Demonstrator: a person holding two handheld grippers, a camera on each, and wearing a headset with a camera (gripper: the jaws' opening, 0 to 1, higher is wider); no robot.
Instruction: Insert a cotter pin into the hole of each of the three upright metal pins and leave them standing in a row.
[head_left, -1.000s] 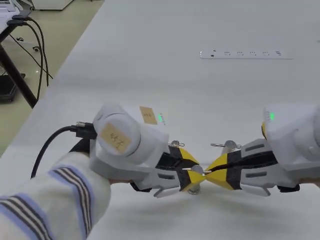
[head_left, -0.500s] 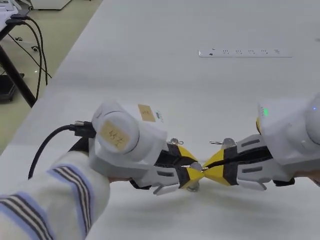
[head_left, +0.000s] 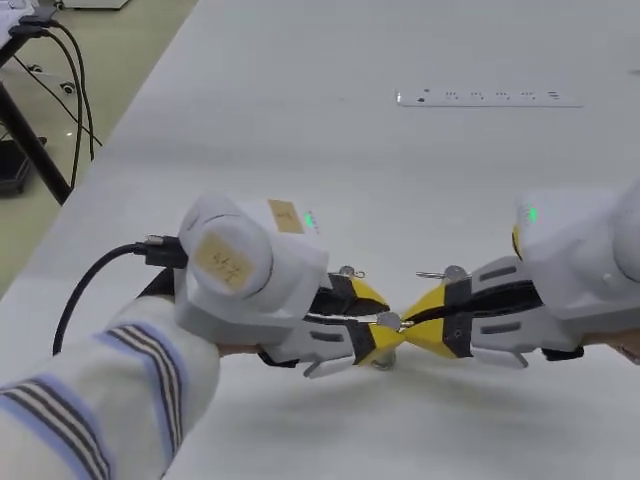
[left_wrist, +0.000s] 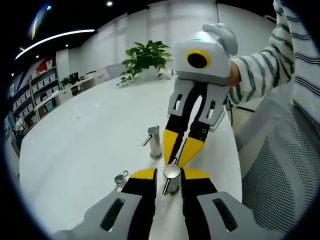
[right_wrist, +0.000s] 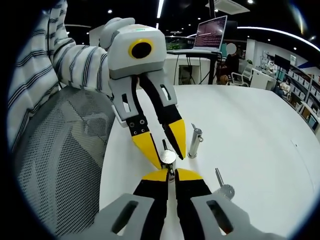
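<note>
Three short metal pins stand on the white table (head_left: 300, 150). My left gripper (head_left: 380, 325) is shut on the middle pin (head_left: 384, 358), its yellow fingertips flanking the pin (left_wrist: 170, 185) just under the round head. My right gripper (head_left: 408, 322) comes in from the opposite side. Its tips (left_wrist: 176, 156) are pressed together on a thin cotter pin at the pin's head (right_wrist: 167, 157); little of the cotter pin shows. Behind stand the two other pins, one (head_left: 347, 272) near my left gripper and one (head_left: 455, 272) near my right, each with a cotter pin through it.
A white power strip (head_left: 490, 97) lies far back on the table. A black cable (head_left: 90, 290) trails off my left gripper towards the table's left edge. A mesh chair back (right_wrist: 65, 165) stands behind the person. Bare table lies between the pins and the strip.
The right gripper has edged a little left and tilted, so its tips sit closer against the middle pin's head. The left gripper keeps its hold. The head camera shifted slightly.
</note>
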